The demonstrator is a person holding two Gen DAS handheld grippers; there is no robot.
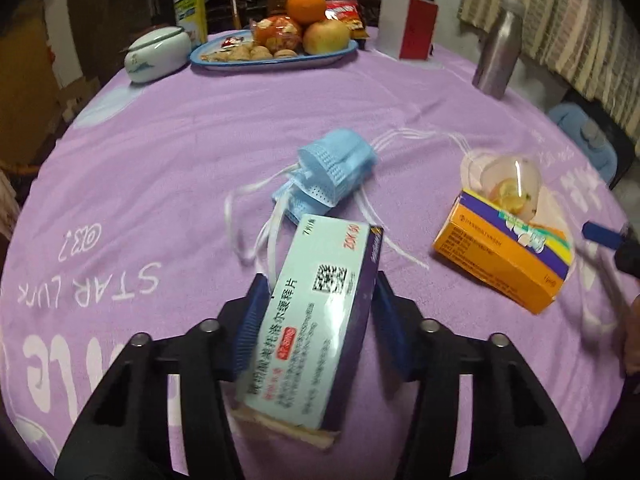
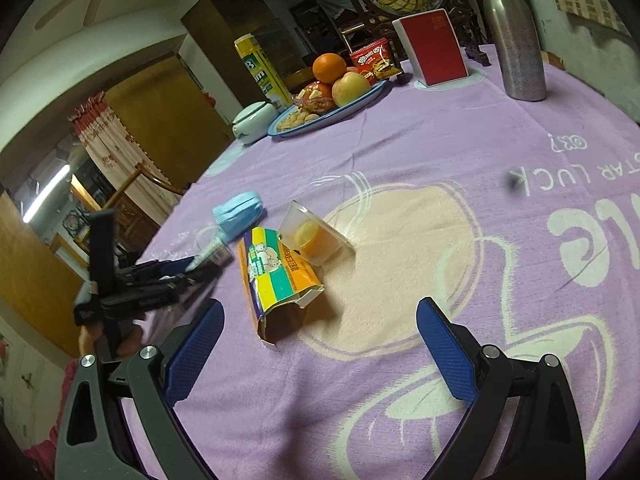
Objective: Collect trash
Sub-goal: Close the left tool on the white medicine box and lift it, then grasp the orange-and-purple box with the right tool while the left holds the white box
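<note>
With the left gripper (image 1: pixel 320 320) clamping a pale-blue medicine box (image 1: pixel 316 320), the right gripper (image 2: pixel 320 344), fingers spread wide, faces the orange carton (image 2: pixel 280 276) lying lengthwise just ahead on the tabletop (image 2: pixel 440 140).

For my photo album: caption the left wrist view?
Left hand-held gripper clamps a medicine box above blue face masks.

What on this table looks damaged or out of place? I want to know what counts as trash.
The orange box lies on its side with its end flap torn open, a clear plastic cup tipped against it. Crumpled blue face masks trail loose straps on the tablecloth. The left gripper holds a light-blue medicine box.
</note>
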